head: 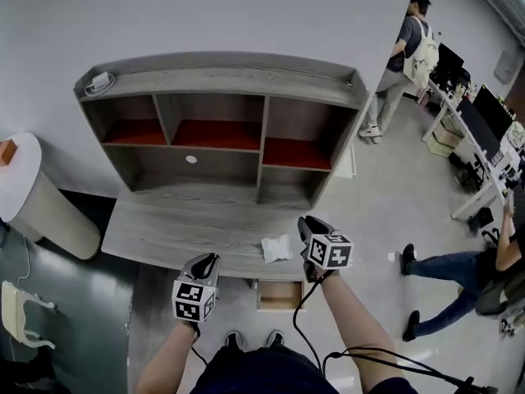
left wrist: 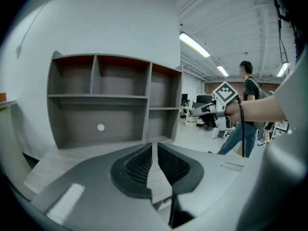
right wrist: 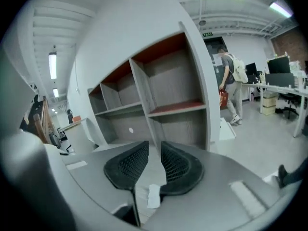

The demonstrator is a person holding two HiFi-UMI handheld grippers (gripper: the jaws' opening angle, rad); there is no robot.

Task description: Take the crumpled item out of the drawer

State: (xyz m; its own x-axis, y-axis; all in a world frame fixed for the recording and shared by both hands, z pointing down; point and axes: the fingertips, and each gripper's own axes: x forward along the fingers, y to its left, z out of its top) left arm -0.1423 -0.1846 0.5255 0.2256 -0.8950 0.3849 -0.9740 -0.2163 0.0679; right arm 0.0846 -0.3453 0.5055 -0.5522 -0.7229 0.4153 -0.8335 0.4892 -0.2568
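A crumpled white item lies on the grey wooden desk top, near its front edge. Below that edge a small wooden drawer stands pulled out, and its inside looks bare. My right gripper hovers just right of the item, open with nothing between its fingers. In the right gripper view the item shows through the gap of that gripper. My left gripper is off the desk's front edge, left of the drawer. Its jaws stand almost together, empty.
A grey hutch with red-lined shelves stands at the back of the desk, with a white cable on top. A round white table is at the left. One person stands and another sits at the right.
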